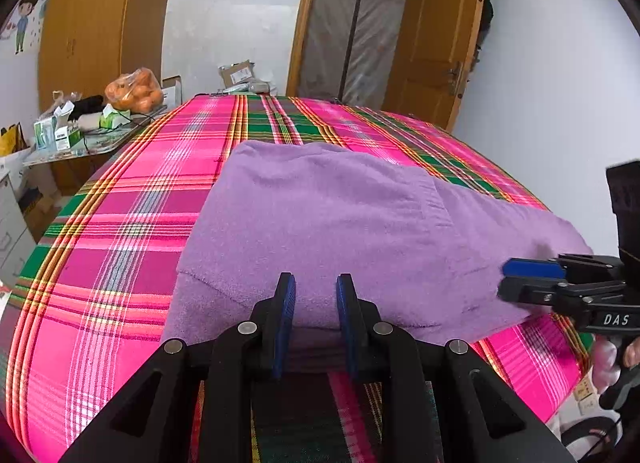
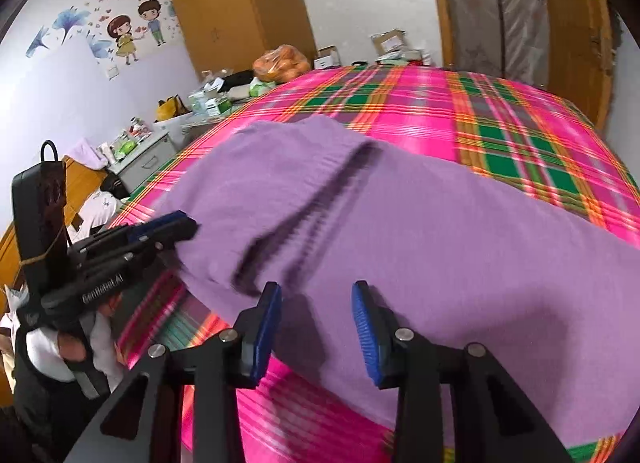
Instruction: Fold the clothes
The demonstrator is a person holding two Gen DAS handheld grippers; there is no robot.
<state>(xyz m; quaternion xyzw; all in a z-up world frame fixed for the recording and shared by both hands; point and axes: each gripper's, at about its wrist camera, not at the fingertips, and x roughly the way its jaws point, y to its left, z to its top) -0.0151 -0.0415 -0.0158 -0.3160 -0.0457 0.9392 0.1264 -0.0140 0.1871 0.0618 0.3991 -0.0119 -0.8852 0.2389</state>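
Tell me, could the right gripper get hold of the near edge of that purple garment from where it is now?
Probably yes: the right gripper has its jaws apart at the purple garment's near edge, and nothing lies between them and the cloth.

- A lilac fleece garment (image 1: 320, 231) lies spread on a bed covered by a pink, green and orange plaid sheet (image 1: 120, 231).
- The left tool (image 1: 316, 283) sits at the garment's near edge, its blue-padded fingers a little apart with a fold of fleece between them.
- The right tool (image 1: 516, 279) reaches in from the right edge, tips touching the garment's right side.
- Behind the bed on the left, a cluttered desk (image 1: 80, 147) carries a bag of oranges (image 1: 134, 91).
- A wooden door (image 1: 436, 35) stands open at the back.
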